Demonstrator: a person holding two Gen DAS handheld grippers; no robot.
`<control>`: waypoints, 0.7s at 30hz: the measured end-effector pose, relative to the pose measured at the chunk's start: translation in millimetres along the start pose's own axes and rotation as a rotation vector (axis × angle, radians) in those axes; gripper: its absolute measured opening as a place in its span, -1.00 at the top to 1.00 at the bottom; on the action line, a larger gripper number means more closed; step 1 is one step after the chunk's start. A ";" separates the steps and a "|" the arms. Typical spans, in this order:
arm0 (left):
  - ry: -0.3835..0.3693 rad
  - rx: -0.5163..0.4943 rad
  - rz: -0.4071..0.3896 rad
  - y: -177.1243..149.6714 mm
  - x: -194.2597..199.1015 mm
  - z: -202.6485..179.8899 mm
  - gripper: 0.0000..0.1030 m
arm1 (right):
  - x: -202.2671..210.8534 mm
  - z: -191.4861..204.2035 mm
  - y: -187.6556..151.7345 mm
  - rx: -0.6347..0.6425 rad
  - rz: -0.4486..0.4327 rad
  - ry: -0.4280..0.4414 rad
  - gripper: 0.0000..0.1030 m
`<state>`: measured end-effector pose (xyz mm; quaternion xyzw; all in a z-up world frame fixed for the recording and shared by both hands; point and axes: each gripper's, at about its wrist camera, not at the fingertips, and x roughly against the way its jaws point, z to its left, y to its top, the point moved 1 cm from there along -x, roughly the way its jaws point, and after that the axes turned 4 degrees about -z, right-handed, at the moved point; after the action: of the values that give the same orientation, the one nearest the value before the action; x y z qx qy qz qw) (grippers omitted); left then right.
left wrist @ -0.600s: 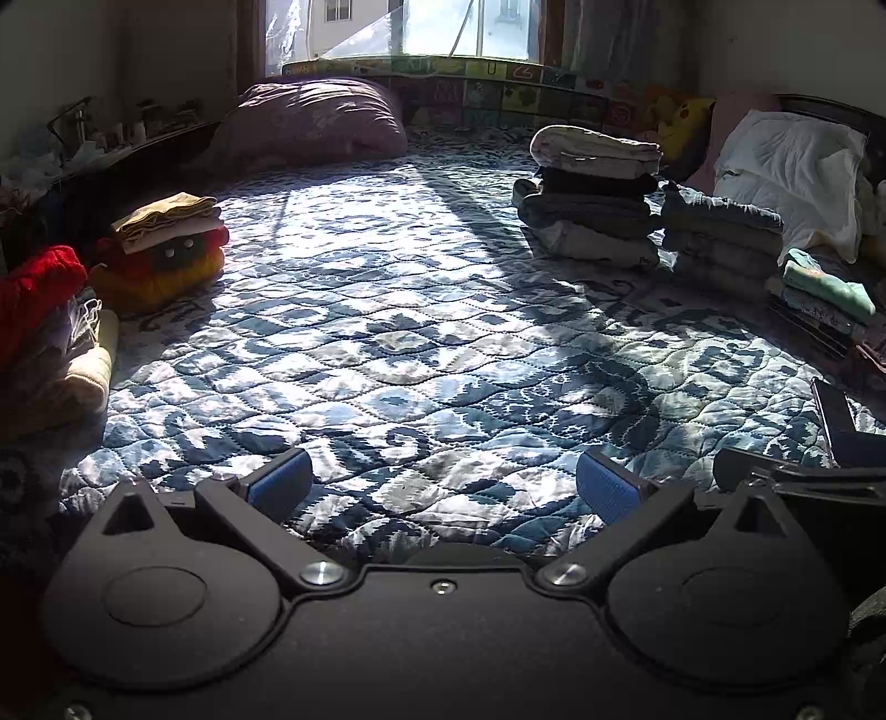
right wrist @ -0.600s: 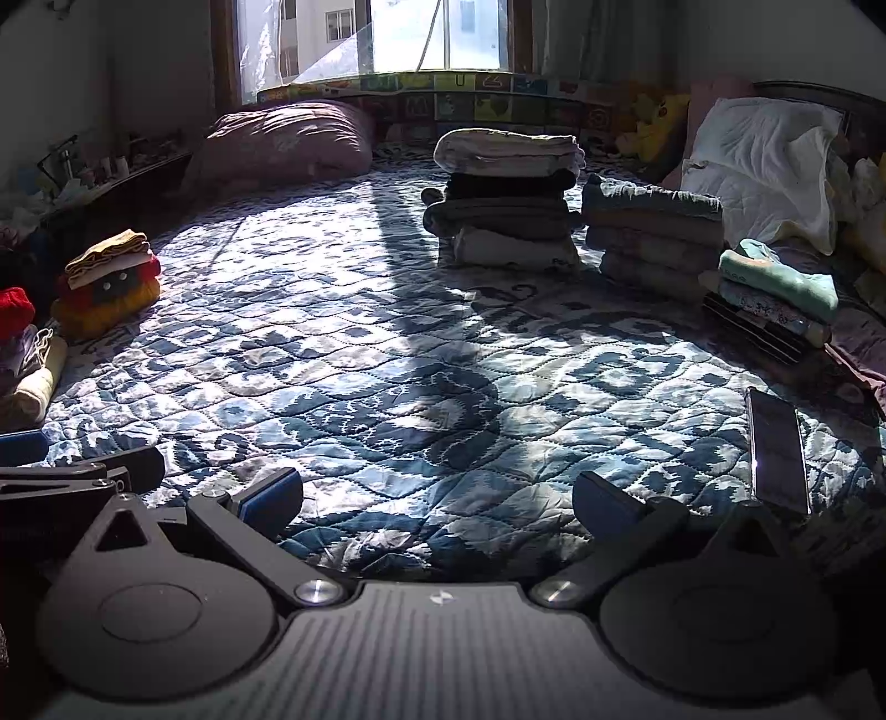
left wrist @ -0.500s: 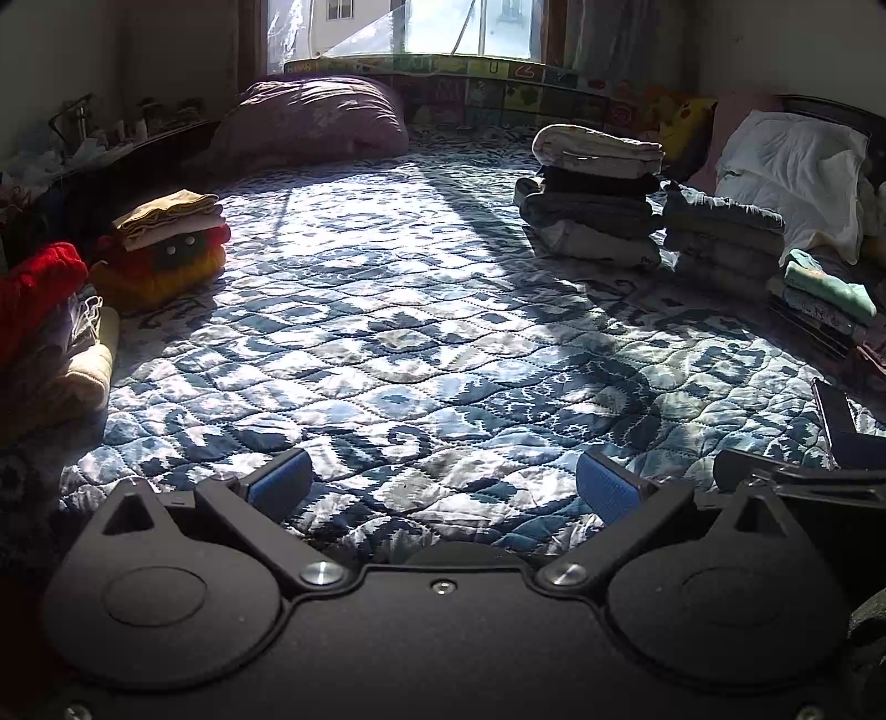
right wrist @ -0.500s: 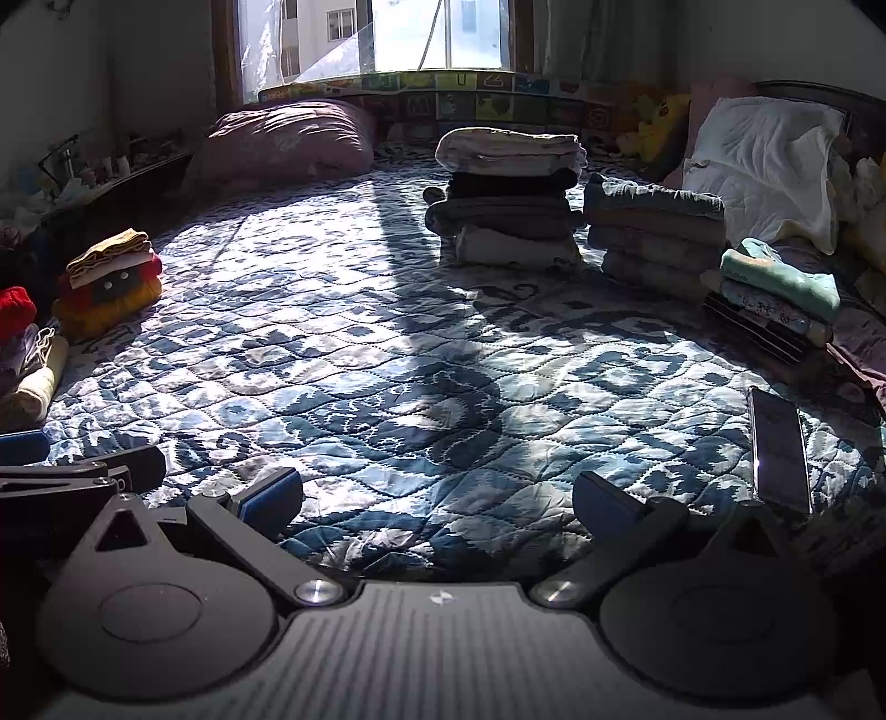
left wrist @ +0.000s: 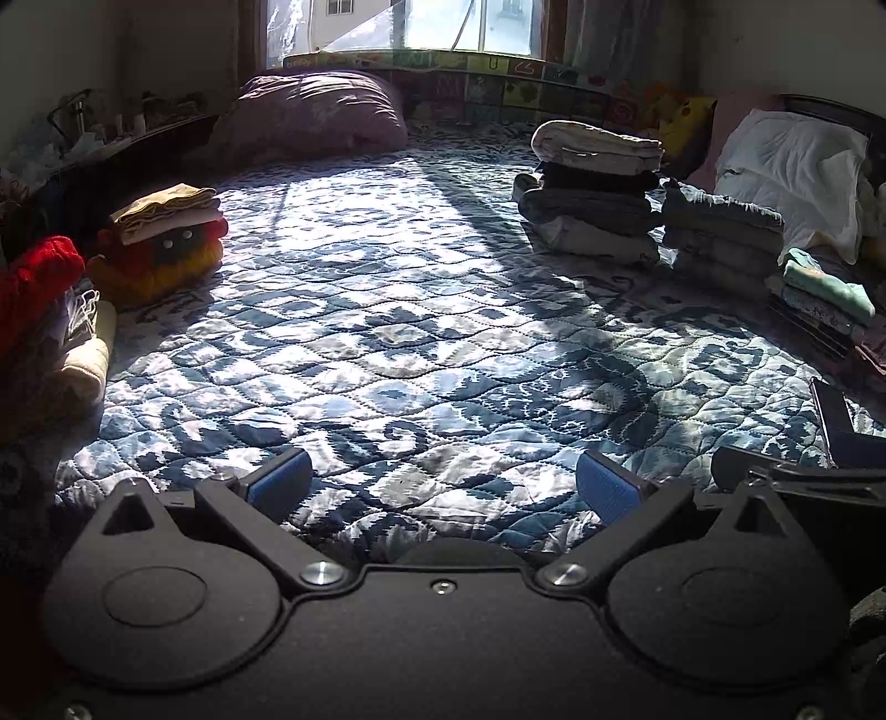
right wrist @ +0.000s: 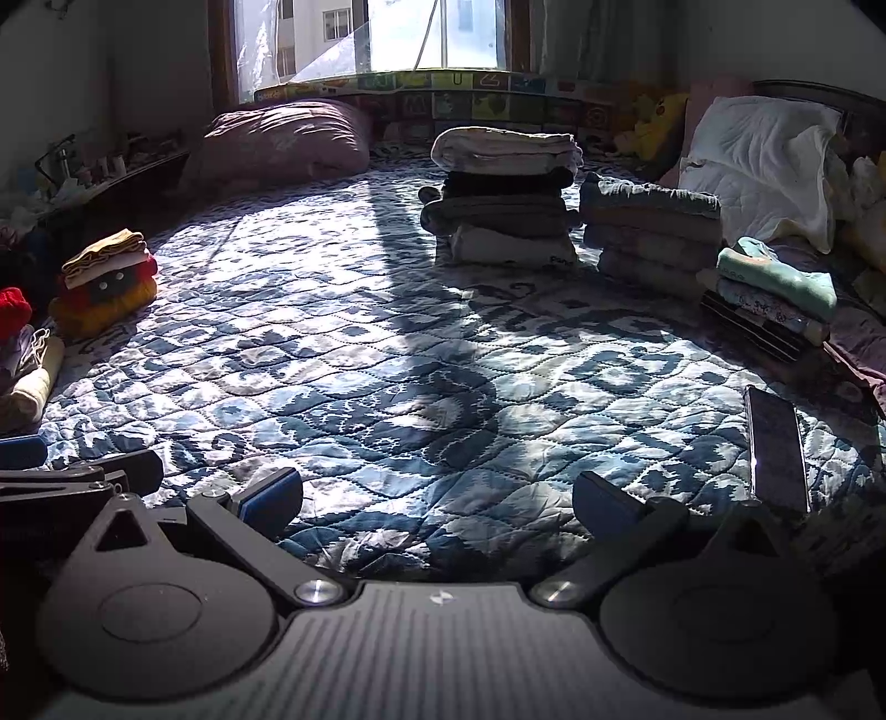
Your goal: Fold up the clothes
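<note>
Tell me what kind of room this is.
Most likely a bedroom in a home: a wide quilted bedspread covers the surface, pillows lie at the far edge under a window, and stacks of folded clothes sit on the quilt.

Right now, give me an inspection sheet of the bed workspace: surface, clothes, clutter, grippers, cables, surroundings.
Surface: blue-and-white patterned quilt, middle bare, sunlit with a shadow band.
Job's things: tall stack of folded grey and cream clothes; shorter grey folded stack beside it; small stack topped by a mint-green garment; red, yellow and tan folded pile at the left edge.
Clutter: dark flat phone lying on the quilt, right side.
Grippers: left gripper open, empty; right gripper open, empty; both low over the near edge.
Cables: nothing seen.
Surroundings: mauve pillow, white duvet, bright window, cluttered shelf on the left.
</note>
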<state>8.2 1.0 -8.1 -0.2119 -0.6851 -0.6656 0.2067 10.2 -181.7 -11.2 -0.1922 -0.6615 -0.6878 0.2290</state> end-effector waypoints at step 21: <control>0.001 0.001 -0.004 3.1 1.5 0.4 -0.99 | 0.2 -0.2 -0.3 0.002 -0.002 -0.002 -0.99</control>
<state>8.7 1.4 -4.7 -0.2101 -0.6857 -0.6658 0.2058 9.8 -181.8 -11.4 -0.1921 -0.6625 -0.6872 0.2280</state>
